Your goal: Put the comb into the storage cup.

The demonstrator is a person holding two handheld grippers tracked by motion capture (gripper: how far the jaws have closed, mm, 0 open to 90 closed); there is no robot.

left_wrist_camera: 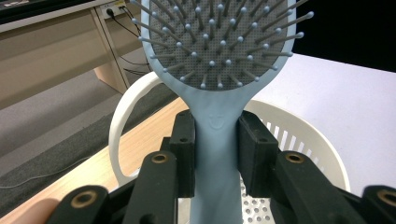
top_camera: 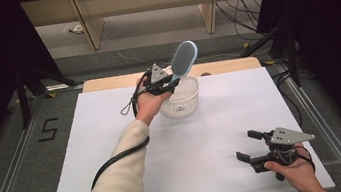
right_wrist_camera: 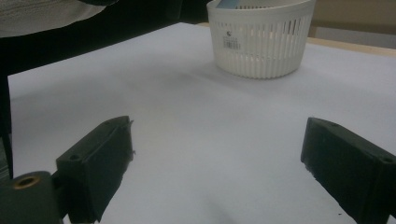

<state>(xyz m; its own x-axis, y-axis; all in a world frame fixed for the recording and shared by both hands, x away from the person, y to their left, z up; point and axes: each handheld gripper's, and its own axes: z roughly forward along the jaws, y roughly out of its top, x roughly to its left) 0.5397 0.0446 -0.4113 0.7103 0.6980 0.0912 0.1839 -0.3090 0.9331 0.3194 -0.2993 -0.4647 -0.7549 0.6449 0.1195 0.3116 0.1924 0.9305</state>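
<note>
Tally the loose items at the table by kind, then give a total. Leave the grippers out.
hairbrush: 1, light blue, held in the left gripper
basket: 1, white, slotted wall
Total: 2

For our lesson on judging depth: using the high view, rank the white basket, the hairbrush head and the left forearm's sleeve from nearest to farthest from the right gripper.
1. Sleeve, to the right gripper's left.
2. Basket, mid-table, farther back.
3. Hairbrush head, raised above the basket's far side.
</note>
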